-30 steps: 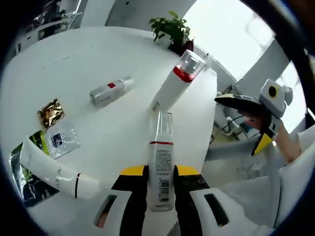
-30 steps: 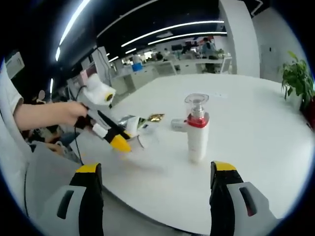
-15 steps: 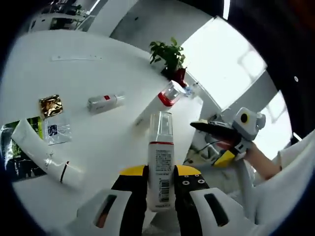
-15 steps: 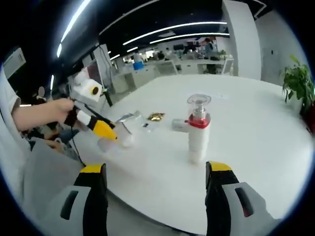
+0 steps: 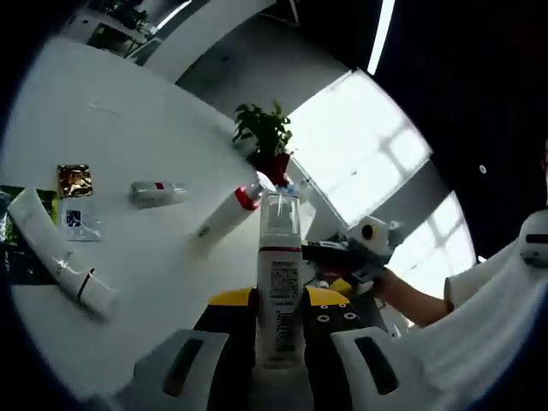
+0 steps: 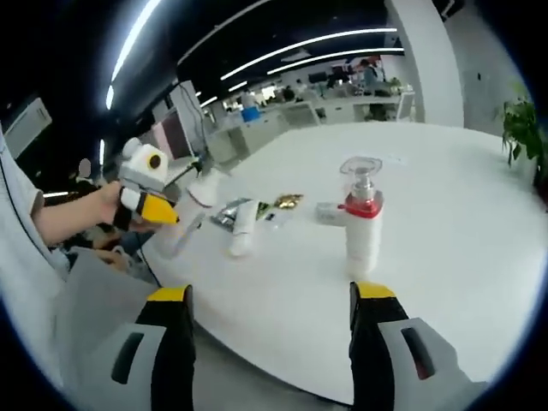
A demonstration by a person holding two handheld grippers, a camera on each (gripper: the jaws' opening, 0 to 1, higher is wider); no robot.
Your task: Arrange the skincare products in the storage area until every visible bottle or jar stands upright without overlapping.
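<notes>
The round white worktop carries the skincare products. A pump bottle with a red collar is seen standing upright near its middle. A white tube and a small bottle are lying flat, so they are judged not yet arranged. The left tongs are clamped on a clear-capped bottle, held off the worktop, probably for standing it up. The right tongs are held apart, with the pump bottle well ahead of them.

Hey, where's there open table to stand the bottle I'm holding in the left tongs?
Bare table lies around the upright pump bottle, toward the near edge and the plant. It is crowded behind it: lying small bottle, tube, sachets. Held bottle.
</notes>
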